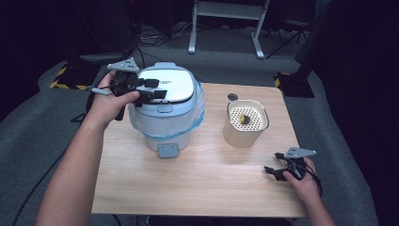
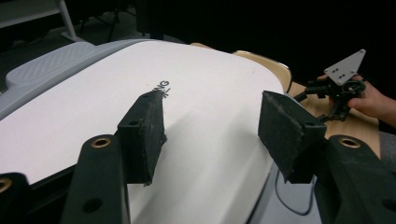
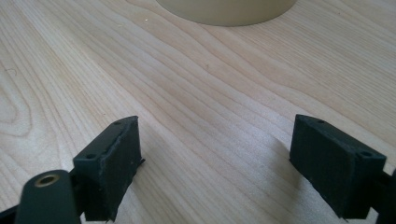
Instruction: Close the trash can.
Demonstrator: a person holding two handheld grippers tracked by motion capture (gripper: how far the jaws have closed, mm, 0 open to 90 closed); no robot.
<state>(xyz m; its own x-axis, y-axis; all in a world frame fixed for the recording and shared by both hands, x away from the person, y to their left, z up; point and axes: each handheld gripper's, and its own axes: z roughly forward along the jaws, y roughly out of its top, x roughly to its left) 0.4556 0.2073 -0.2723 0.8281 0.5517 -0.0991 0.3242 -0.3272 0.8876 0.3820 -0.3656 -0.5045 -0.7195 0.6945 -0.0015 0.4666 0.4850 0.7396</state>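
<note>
A white and pale-blue cooker [image 1: 164, 117] stands on the left half of the wooden table [image 1: 197, 183], with its lid [image 1: 171, 82] down and clear plastic around its body. My left gripper [image 1: 157, 89] hangs just over the lid's left side, open, with nothing between its pads. In the left gripper view the white lid [image 2: 93, 107] lies right under the left gripper [image 2: 212, 126]. My right gripper [image 1: 272, 172] rests open near the table's front right corner. In the right gripper view the right gripper [image 3: 217, 158] spans bare wood.
A cream pot [image 1: 245, 123] with a perforated insert and something yellow in it stands right of the cooker; its base [image 3: 229, 9] is ahead of the right jaws. A small dark disc [image 1: 232, 97] lies behind it. A grey tab [image 1: 167, 150] juts from the cooker's front.
</note>
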